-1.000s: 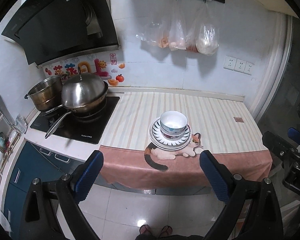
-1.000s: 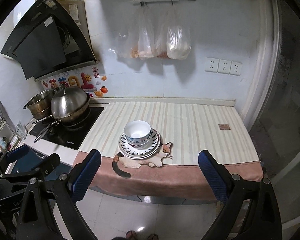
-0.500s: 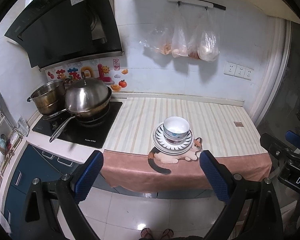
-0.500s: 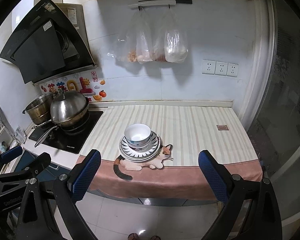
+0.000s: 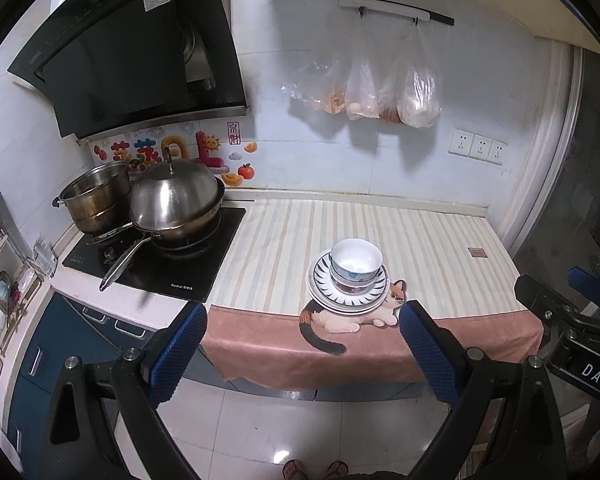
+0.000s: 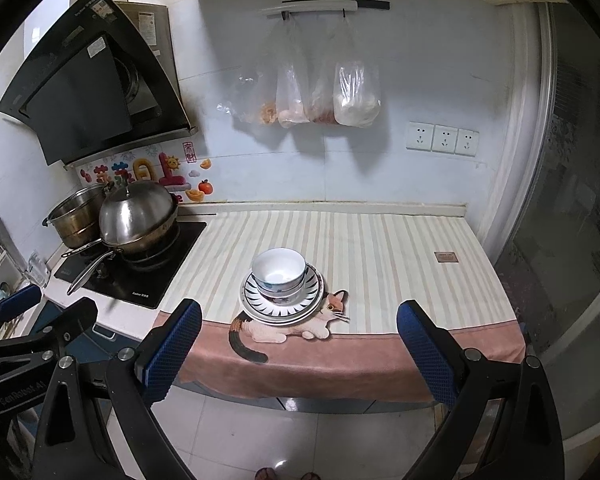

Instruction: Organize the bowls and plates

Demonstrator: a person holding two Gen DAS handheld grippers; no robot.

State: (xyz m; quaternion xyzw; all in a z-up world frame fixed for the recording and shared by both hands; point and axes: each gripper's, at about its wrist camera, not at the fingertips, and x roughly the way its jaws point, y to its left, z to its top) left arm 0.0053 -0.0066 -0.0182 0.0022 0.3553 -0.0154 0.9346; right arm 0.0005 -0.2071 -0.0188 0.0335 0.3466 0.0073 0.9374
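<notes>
A white bowl [image 5: 356, 259] sits nested in another bowl on a stack of striped plates [image 5: 322, 285] near the front of the counter, on a striped cloth with a cat picture [image 5: 340, 320]. The same bowl [image 6: 279, 266] and plates [image 6: 256, 292] show in the right wrist view. My left gripper [image 5: 300, 348] is open and empty, held back from the counter over the floor. My right gripper [image 6: 298, 346] is open and empty too, also well short of the stack.
A lidded wok [image 5: 176, 200] and a steel pot [image 5: 94, 196] stand on the black hob [image 5: 204, 272] at the left. Plastic bags [image 5: 364, 92] hang on the wall. A small brown tag [image 5: 477, 252] lies at the counter's right. The counter's front edge carries a pink cloth [image 5: 380, 356].
Both grippers have drawn back and up from the counter, so the stack looks smaller and farther. The bowls and plates have not moved.
</notes>
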